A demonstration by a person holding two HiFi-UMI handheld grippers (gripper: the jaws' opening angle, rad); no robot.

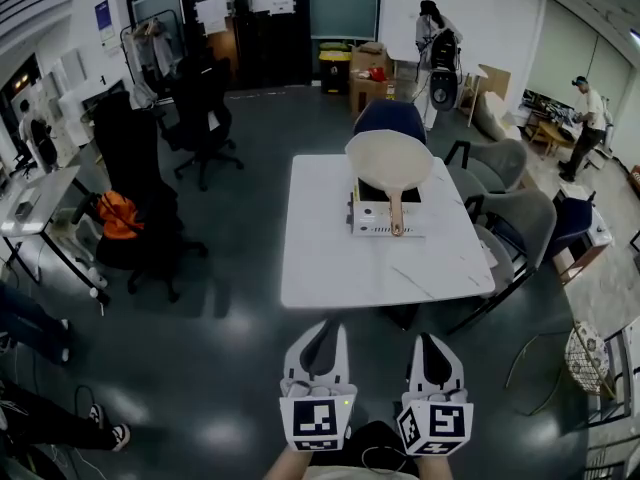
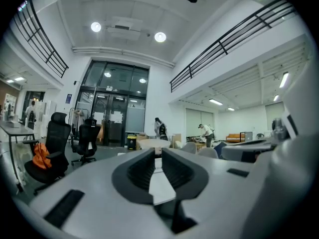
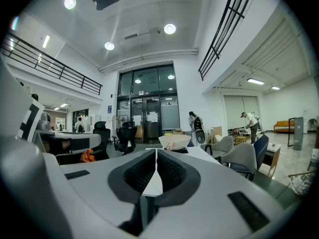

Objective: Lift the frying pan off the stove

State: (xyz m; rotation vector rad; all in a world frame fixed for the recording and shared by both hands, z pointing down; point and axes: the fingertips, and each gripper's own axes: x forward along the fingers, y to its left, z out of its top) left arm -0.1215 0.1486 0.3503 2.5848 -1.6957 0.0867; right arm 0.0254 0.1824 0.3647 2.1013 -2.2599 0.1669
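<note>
Left gripper (image 1: 324, 330) and right gripper (image 1: 431, 340) hang well before frying pan (image 1: 388, 160).

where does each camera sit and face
Head view: on the person's head, looking steeply down at frying pan, stove, white table; left claw and right claw show below.
Left gripper view: on the left claw, looking along its shut jaws toward the table.
Right gripper view: on the right claw, likewise, jaws shut.
Shared: all see the frying pan.
</note>
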